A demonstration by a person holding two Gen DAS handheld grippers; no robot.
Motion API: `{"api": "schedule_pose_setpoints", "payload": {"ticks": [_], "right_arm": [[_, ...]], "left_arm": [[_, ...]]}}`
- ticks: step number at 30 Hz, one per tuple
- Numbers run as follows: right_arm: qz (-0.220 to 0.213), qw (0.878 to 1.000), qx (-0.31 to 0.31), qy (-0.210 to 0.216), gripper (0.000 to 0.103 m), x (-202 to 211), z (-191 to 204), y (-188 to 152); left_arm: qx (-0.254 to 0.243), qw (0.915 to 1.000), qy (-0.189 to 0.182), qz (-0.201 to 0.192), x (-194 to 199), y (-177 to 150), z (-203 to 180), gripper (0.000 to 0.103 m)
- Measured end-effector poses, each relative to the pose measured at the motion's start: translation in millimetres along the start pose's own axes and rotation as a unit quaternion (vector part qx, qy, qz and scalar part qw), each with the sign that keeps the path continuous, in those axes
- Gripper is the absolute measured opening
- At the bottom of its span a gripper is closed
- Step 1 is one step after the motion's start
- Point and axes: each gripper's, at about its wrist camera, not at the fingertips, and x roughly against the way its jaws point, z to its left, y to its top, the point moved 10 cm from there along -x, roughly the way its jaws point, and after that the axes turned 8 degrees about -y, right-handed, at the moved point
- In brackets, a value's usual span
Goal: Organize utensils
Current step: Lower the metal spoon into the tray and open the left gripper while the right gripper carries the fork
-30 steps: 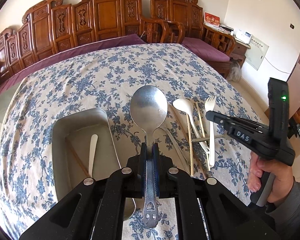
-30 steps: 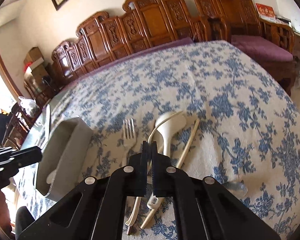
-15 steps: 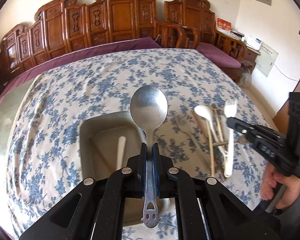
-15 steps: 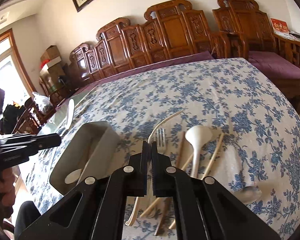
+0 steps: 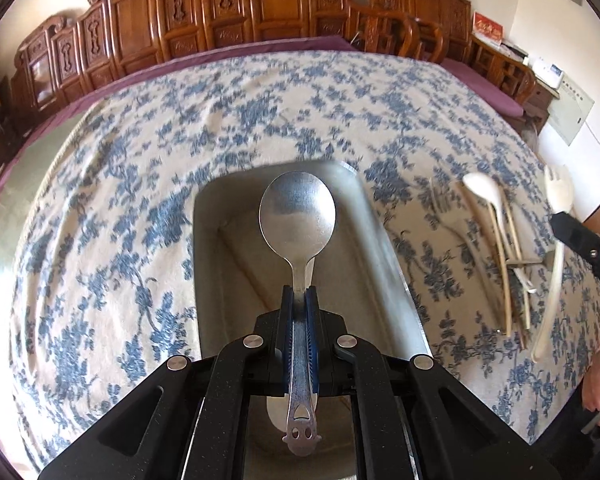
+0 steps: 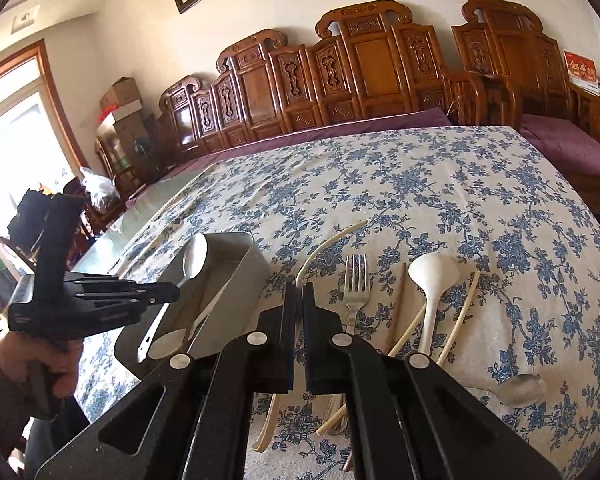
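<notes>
My left gripper (image 5: 299, 294) is shut on the handle of a metal spoon (image 5: 297, 216) and holds it above the grey metal tray (image 5: 374, 240). It also shows in the right wrist view (image 6: 162, 294), with the spoon (image 6: 194, 258) over the tray (image 6: 240, 270). A white utensil (image 6: 168, 344) and a wooden stick lie in the tray. My right gripper (image 6: 299, 292) is shut and empty, above the loose utensils: a metal fork (image 6: 356, 280), a white spoon (image 6: 432, 276), a cream fork (image 5: 556, 200) and chopsticks (image 6: 458, 318).
A blue floral tablecloth (image 6: 420, 184) covers the table. Carved wooden chairs (image 6: 340, 72) line the far side. Another spoon (image 6: 520, 390) lies at the right, near the table's edge.
My left gripper has carried the metal spoon leftward until it hangs over the tray. My right gripper has lifted back a little from the loose utensils and stays shut.
</notes>
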Motion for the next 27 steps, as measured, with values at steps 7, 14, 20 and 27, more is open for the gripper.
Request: {"api": "schedule_pose_setpoints", "payload": {"ticks": [7,14,20,27], "right_arm": [[0.002,1.0,0.004,-0.002,0.004,-2.0,0.0,-1.9],[0.001,1.0,0.006,-0.004,0.004,-2.9,-1.2,-0.8],[0.003,1.0,0.013,-0.004,0.004,-4.6,0.5,-3.2],[0.012,1.0,0.026,-0.005,0.004,-7.8,11.2,-9.7]], "left_arm": [[0.005,0.9997,-0.012,0.021,-22.0,0.1,-11.7,0.005],[0.004,0.999,-0.005,0.043,-39.0,-2.4,-16.9,0.005],[0.008,0.999,-0.008,0.043,-35.2,-5.4,-13.5,0.008],[0.002,0.9999,-0.012,0.008,-6.9,-4.7,-8.2,0.011]]}}
